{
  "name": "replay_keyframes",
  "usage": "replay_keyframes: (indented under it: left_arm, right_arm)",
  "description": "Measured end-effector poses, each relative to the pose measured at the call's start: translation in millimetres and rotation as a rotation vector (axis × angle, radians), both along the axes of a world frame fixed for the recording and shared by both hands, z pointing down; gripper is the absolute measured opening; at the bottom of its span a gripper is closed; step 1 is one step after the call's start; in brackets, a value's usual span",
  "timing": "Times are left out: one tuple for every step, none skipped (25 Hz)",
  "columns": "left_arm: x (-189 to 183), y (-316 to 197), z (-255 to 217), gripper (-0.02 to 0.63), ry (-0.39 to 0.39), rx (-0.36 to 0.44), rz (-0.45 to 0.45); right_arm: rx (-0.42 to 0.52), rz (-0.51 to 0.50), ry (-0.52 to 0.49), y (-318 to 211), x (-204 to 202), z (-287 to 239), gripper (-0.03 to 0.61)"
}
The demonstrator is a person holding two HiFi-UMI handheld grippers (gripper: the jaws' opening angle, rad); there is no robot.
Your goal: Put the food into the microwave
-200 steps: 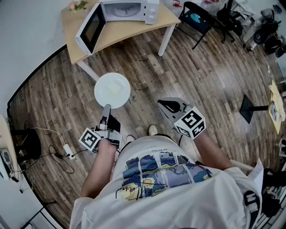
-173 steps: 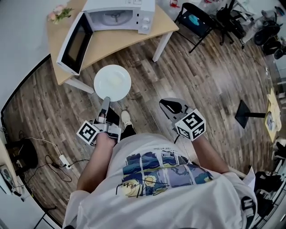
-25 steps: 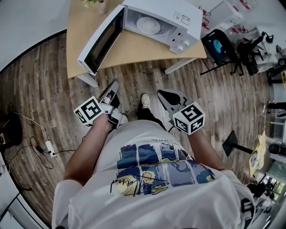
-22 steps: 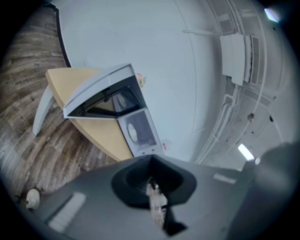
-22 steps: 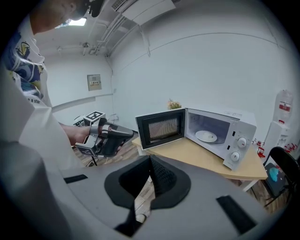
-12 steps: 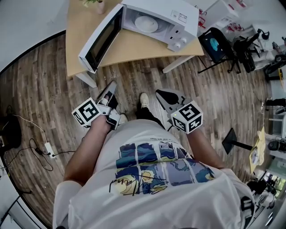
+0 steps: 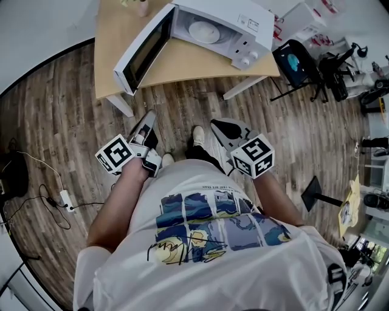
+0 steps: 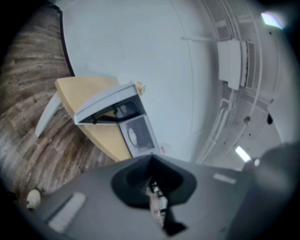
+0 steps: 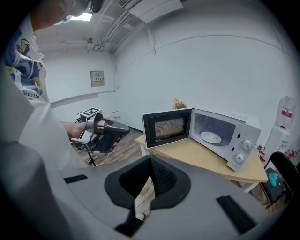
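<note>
A white microwave (image 7: 234,30) stands on a wooden table (image 7: 112,36) with its door (image 7: 143,48) swung wide open. Inside it a white plate (image 7: 203,31) with the food lies on the turntable. The right gripper view shows the same microwave (image 9: 234,136), plate (image 9: 211,137) and door (image 9: 168,126). My left gripper (image 7: 151,116) hangs low in front of the table, shut and empty. My right gripper (image 7: 225,127) is beside it, also shut and empty. In the left gripper view the microwave (image 8: 138,136) is small and far off.
A small flower pot (image 7: 141,6) sits at the table's back edge. A black chair (image 7: 295,61) stands to the right of the table. A power strip with cables (image 7: 64,199) lies on the wood floor at the left. The person's shoe (image 7: 197,135) is between the grippers.
Seconds ago my left gripper carried the plate toward the table; now the plate is in the microwave and the gripper is empty. Over the last second both grippers have hardly moved.
</note>
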State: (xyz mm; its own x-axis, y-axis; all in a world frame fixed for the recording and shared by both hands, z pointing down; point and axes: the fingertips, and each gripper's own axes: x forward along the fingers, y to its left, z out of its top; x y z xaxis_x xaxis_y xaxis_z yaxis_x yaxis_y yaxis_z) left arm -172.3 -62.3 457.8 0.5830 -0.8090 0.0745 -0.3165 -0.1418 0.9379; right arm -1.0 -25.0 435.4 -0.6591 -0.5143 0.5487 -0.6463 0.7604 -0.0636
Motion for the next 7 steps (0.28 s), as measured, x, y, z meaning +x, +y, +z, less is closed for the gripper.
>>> replay_keyframes:
  left_arm:
    - [-3,1,0,0.006,-0.002,0.002,-0.005]
    - [-6,2,-1,0.006,-0.005,0.004,-0.011]
    - [-10,4,-1,0.006,-0.006,0.005,-0.018]
    - [-14,5,-2,0.006,-0.006,0.005,-0.025]
    - [-17,7,-2,0.006,-0.005,0.006,-0.031]
    - [-21,8,-3,0.006,-0.004,0.007,-0.038]
    - [-25,9,-4,0.006,-0.003,0.008,-0.044]
  right_arm:
    - [0.000,-0.005,0.001,0,-2,1,0.006]
    - [0.001,-0.011,0.003,-1,-5,1,0.006]
    - [0.001,-0.016,0.004,-1,-7,1,0.006]
    - [0.002,-0.022,0.007,-1,-10,2,0.006]
    - [0.003,-0.028,0.010,-2,-13,2,0.006]
    - [0.003,-0.034,0.013,-2,-15,2,0.006]
    - [0.004,-0.040,0.016,-3,-18,2,0.006]
